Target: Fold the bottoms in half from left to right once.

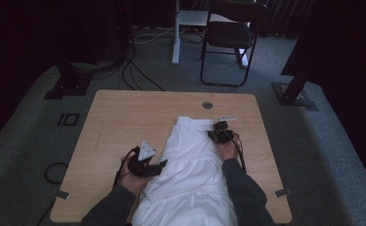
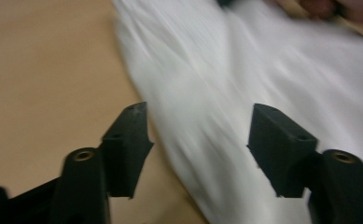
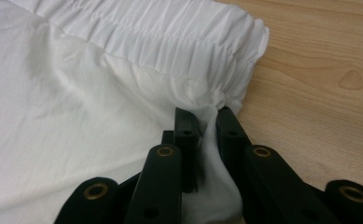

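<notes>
Two grippers, right gripper [image 3: 206,112] pinching white garment [image 3: 76,102], left gripper [image 2: 198,126] released, its view motion-blurred.

High view looks down on the table [image 1: 124,117]; both gripper views sit close over the same white garment [image 1: 190,165].

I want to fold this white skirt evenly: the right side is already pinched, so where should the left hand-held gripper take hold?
Grip the skirt at its left edge, coming in from the bare table side. The cloth lies flat there, and the open left hand-held gripper already straddles that edge.
</notes>
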Available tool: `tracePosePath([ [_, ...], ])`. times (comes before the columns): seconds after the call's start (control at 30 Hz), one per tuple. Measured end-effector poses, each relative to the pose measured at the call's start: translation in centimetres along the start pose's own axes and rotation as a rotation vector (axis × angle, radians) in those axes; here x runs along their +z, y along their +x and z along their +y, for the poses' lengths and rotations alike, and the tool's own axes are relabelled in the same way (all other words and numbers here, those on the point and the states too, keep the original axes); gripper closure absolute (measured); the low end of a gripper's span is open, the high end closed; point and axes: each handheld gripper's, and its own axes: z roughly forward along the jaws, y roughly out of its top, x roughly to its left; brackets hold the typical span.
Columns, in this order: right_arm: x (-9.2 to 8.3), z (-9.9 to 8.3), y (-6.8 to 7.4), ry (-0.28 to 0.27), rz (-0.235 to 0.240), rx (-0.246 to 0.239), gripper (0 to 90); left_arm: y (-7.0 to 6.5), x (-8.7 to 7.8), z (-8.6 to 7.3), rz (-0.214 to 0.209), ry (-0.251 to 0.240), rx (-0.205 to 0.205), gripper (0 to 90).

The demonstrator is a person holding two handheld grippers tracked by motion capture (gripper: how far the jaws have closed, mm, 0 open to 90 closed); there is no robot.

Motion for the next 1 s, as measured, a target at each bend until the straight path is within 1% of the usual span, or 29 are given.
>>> tracePosePath([
  [0.03, 0.0, 0.0, 0.0, -0.002, 0.004, 0.003, 81.7, 0.8, 1.0, 1.1, -0.013, -0.005, -0.025, 35.4],
  [0.07, 0.0, 0.0, -0.1, -0.001, 0.008, 0.008, 81.7, 1.5, 2.1, 2.1, -0.016, -0.002, -0.051, 34.5],
  [0.13, 0.0, 0.0, -0.1, 0.0, 0.006, 0.004, 81.8, 2.7, 4.9, 3.7, -0.032, 0.012, -0.087, 30.6],
  [0.17, 0.0, 0.0, -0.1, 0.0, 0.006, 0.004, 81.8, 2.7, 4.9, 3.7, -0.032, 0.012, -0.087, 28.6],
  [0.2, 0.0, 0.0, -0.1, 0.0, 0.01, 0.005, 82.0, 3.3, 7.6, 4.8, -0.03, 0.028, -0.099, 27.7],
  [0.27, 0.0, 0.0, -0.2, -0.002, 0.014, 0.008, 82.0, 3.4, 9.9, 5.5, -0.004, 0.05, -0.105, 24.4],
  [0.3, 0.0, 0.0, -0.2, -0.003, 0.016, 0.009, 82.0, 3.5, 11.0, 5.7, 0.022, 0.077, -0.102, 23.5],
  [0.33, 0.0, -0.1, -0.3, -0.004, 0.016, 0.009, 82.0, 3.7, 11.9, 5.7, 0.033, 0.099, -0.123, 23.3],
  [0.4, 0.0, -0.1, -0.2, -0.009, 0.016, 0.009, 82.1, 3.9, 13.1, 5.5, 0.066, 0.121, -0.136, 21.0],
  [0.47, 0.0, -0.2, -0.2, -0.015, 0.012, 0.014, 82.0, 4.0, 13.9, 5.2, 0.071, 0.151, -0.138, 21.0],
  [0.53, 0.0, -0.3, -0.1, -0.019, 0.01, 0.017, 82.1, 4.0, 14.4, 4.9, 0.085, 0.18, -0.12, 21.0],
  [0.57, 0.0, -0.3, -0.1, -0.018, 0.009, 0.016, 82.1, 4.0, 14.6, 4.7, 0.083, 0.185, -0.127, 20.8],
  [0.63, 0.0, -0.3, -0.1, -0.018, 0.008, 0.016, 82.0, 4.1, 14.7, 4.6, 0.09, 0.173, -0.128, 19.9],
  [0.73, 0.0, -0.4, 0.0, -0.029, 0.0, 0.016, 82.1, 4.1, 14.7, 4.6, 0.095, 0.175, -0.118, 20.3],
  [0.77, 0.0, -0.5, 0.0, -0.032, -0.004, 0.015, 82.0, 4.1, 14.6, 4.6, 0.09, 0.175, -0.115, 21.8],
  [0.8, 0.0, -0.5, 0.1, -0.035, -0.008, 0.014, 82.1, 4.0, 14.5, 4.7, 0.082, 0.179, -0.109, 25.5],
  [0.87, 0.0, -0.5, 0.2, -0.036, -0.014, 0.014, 82.1, 3.8, 14.3, 4.8, 0.066, 0.19, -0.095, 39.1],
  [0.97, 0.0, -0.5, 0.4, -0.037, -0.021, 0.017, 82.0, 3.4, 14.2, 5.0, 0.036, 0.192, -0.086, 55.8],
  [1.0, 0.0, -0.6, 0.4, -0.038, -0.024, 0.018, 82.0, 3.4, 14.2, 5.0, 0.033, 0.192, -0.089, 59.7],
])
